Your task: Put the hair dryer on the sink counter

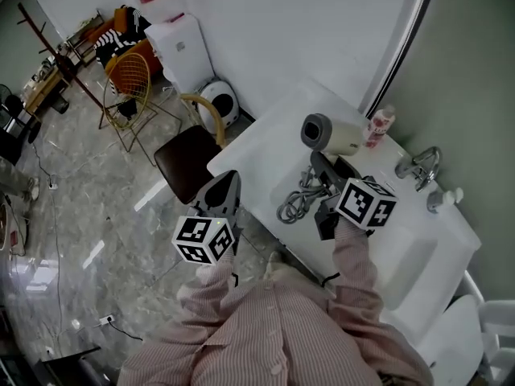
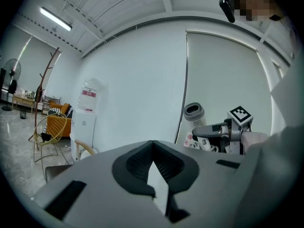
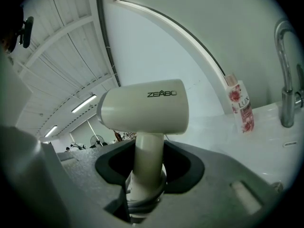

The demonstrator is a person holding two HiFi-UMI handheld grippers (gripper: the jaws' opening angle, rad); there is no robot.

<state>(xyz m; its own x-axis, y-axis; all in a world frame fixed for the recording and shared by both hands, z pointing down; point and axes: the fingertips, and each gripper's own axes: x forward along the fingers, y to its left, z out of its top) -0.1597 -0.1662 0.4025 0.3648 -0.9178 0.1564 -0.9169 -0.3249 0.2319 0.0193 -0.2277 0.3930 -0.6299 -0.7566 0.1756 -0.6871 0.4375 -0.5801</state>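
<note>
Hair dryer of cream plastic with a grey nozzle (image 3: 142,108) is over the white sink table (image 1: 265,147), its handle clamped in the right gripper's (image 3: 147,172) jaws (its grey cord (image 1: 296,203) lies coiled on the table). A pink-labelled bottle (image 1: 378,127) stands near it. The left gripper (image 2: 153,145), jaws together on nothing, hangs beyond the table's edge.

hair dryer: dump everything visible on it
The hair dryer is cream, smooth-looking plastic, with a dark grey barrel end and ZEABO printed on its side. Its barrel sits crosswise atop the handle, which is clamped in the right tongs. Its grey cord lies coiled on the white counter. Whether the dryer rests on it is unclear.
</note>
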